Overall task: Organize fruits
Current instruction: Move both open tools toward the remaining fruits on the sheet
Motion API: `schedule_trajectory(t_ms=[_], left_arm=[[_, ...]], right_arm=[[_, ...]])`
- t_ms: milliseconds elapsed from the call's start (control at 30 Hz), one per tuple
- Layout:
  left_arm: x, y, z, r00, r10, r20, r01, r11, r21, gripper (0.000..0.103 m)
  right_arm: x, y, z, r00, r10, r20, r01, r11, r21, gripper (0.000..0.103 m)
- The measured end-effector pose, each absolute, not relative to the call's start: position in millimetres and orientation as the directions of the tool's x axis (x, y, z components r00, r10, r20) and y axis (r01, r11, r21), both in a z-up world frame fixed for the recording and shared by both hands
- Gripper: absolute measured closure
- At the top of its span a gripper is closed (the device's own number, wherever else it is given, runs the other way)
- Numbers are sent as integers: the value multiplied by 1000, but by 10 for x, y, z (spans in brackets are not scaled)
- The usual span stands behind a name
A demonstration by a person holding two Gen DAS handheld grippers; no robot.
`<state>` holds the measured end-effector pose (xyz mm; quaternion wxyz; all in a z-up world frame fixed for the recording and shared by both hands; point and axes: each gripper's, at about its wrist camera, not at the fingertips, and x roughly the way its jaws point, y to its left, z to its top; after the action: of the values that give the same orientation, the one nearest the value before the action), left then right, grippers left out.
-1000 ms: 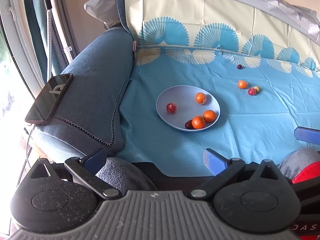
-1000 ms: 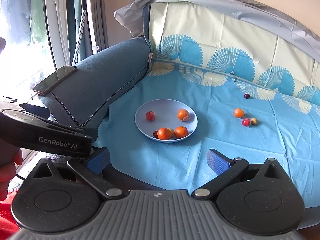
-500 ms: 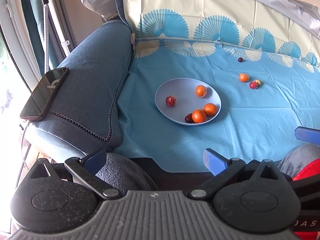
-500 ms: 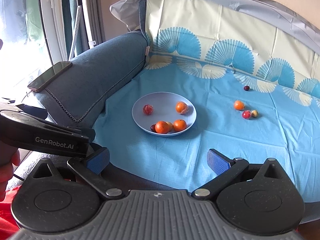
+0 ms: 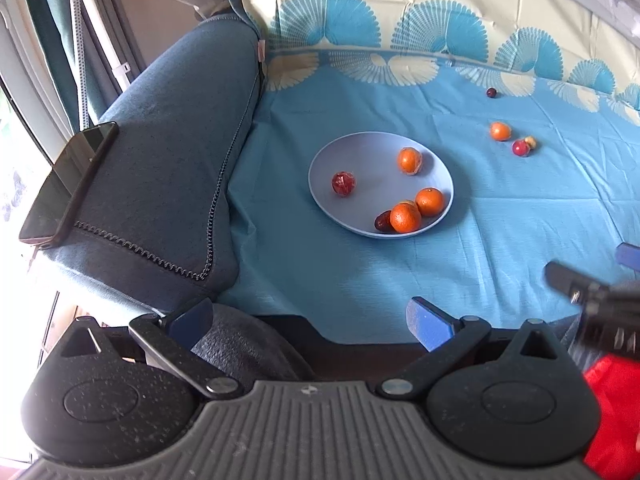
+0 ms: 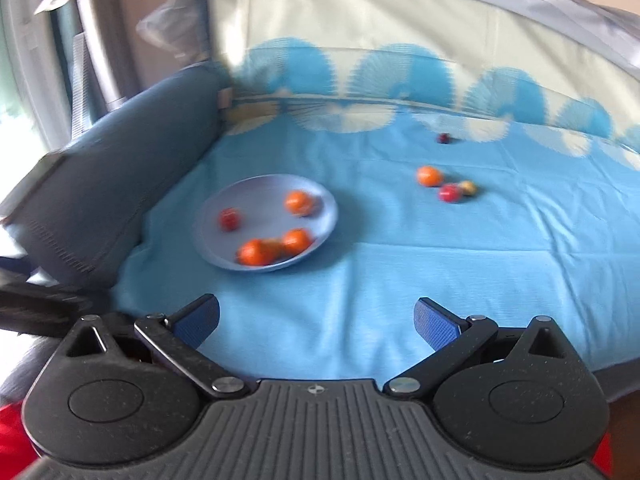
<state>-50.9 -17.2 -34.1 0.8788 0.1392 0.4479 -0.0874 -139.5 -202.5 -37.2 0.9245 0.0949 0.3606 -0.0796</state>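
A pale blue plate [image 5: 376, 152] [image 6: 256, 192] lies on the blue cloth with three oranges, a red fruit [image 5: 343, 183] and a dark fruit [image 5: 382, 222] in it. To its right on the cloth lie a loose orange [image 5: 500, 131] [image 6: 429, 176], a red fruit [image 5: 521, 147] [image 6: 449, 193] touching a small yellowish fruit [image 6: 467, 188], and farther back a dark fruit [image 5: 491, 92] [image 6: 443, 138]. My left gripper [image 5: 310, 316] is open and empty at the sofa's front edge. My right gripper [image 6: 316, 316] is open and empty, over the front of the cloth; its view is blurred.
A blue sofa armrest [image 5: 168, 152] stands left of the plate with a dark phone [image 5: 70, 184] on it. The patterned backrest [image 5: 400, 20] rises behind the cloth. A window and curtain lie at far left. The right gripper's body [image 5: 592, 300] shows at the left view's right edge.
The right gripper has moved forward and to the right over the cloth, closer to the loose fruits. The left gripper has shifted slightly forward. Both stay open.
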Motion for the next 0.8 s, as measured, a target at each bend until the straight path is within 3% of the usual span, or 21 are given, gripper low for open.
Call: schedule_trajectory(t_ms=[367,800], left_arm=[[20,-514,-422,534,-10,-845,265,952,156,0],[601,-999,-645,495,26,-869,282,941,189,0]], right_arm=[[-656,-3257,-1164,637,-362,-681,551,831,74,1],[614,-3879,-1877,635,-399,-661,579,813,65,1]])
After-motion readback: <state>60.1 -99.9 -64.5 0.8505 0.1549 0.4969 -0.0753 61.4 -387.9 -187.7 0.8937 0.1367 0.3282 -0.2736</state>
